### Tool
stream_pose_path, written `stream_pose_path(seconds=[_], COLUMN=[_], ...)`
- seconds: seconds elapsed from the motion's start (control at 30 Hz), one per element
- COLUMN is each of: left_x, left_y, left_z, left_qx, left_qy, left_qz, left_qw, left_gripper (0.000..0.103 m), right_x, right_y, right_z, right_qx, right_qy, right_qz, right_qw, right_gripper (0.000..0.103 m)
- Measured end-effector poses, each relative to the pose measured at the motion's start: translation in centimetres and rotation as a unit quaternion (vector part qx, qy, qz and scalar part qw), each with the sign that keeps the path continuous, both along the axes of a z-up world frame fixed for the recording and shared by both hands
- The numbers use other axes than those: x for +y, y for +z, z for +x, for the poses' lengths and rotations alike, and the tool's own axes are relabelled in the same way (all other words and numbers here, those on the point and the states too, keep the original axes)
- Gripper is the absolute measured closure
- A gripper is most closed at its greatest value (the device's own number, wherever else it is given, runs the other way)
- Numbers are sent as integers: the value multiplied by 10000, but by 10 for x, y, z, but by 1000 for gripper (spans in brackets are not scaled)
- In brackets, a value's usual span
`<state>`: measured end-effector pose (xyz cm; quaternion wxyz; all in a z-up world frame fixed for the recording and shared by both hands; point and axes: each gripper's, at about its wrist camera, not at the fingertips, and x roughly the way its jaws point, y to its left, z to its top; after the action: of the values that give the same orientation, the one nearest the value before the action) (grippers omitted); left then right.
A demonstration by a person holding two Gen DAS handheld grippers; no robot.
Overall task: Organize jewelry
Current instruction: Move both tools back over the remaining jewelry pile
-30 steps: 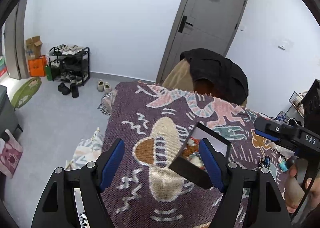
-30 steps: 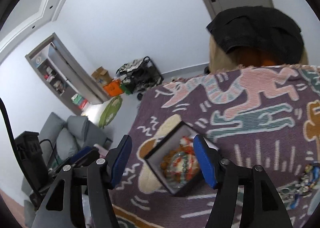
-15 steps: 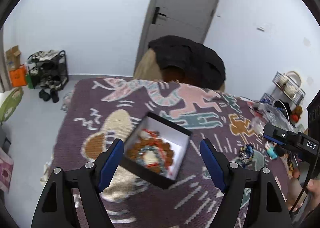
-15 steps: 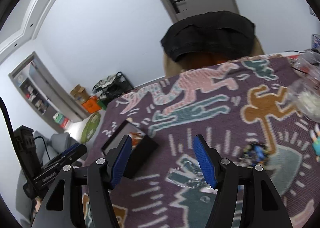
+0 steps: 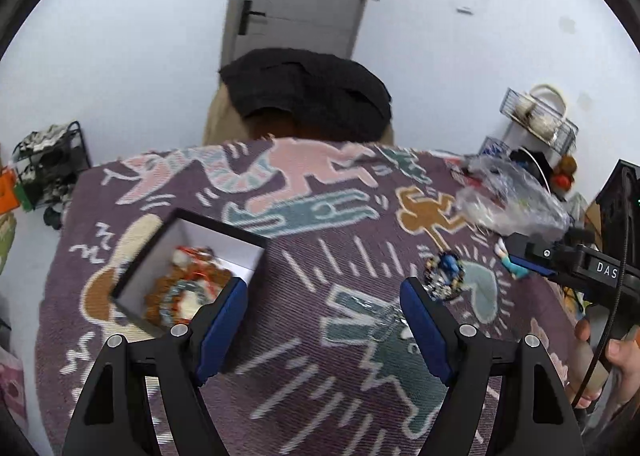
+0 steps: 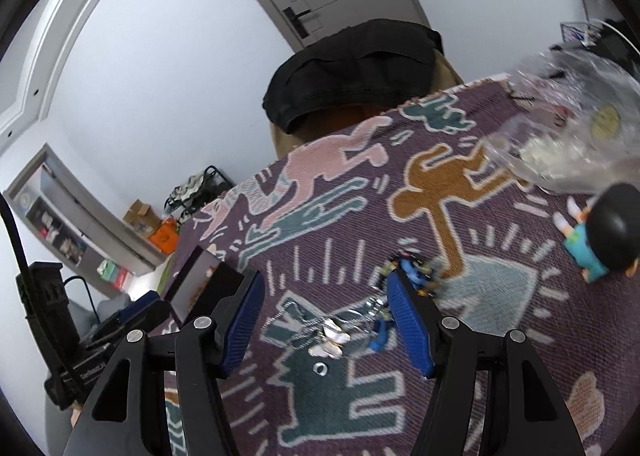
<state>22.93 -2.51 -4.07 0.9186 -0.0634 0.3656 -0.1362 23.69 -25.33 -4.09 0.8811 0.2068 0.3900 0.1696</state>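
Left wrist view: both grippers hung spread and empty over the patterned cloth [image 5: 304, 264], jewelry loose near mid-cloth.
Left gripper [image 5: 322, 306] jaws stood wide apart, nothing between the blue pads, bare cloth beneath. Black open box [image 5: 192, 276], white-lined, sat toward the cloth's left edge, bead bracelets heaped inside; the left finger's tip overlapped its near corner in this view, contact unclear. Dark beaded bracelet cluster [image 5: 444, 276] lay just beyond the right fingertip. Right wrist view: right gripper [image 6: 324, 308] also parted, holding nothing; silver chain pieces [image 6: 332, 332] lay on the cloth between its fingers. Small doll [image 6: 600, 240] and crumpled clear bag [image 6: 568, 136] sat toward the right edge.
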Motion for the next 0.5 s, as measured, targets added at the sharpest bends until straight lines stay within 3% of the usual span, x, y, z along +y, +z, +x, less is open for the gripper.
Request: stream_pose_path(seconds=[0.33,0.5], left_x=[-45,-58], left_y=[-40,-63], left_z=[15,22], left_qx=[552,852], left_qy=[-419,-507], left_qz=[305,626], left_qw=[9971,9931], left_gripper=[37,38], right_x=[-29,-40], right_y=[-32,-40], right_z=[-12,-14], right_qx=[264,325], right_qy=[-239,-323], right_qz=[142,161], right_qw=[9993,9988], right_gripper=[39,39])
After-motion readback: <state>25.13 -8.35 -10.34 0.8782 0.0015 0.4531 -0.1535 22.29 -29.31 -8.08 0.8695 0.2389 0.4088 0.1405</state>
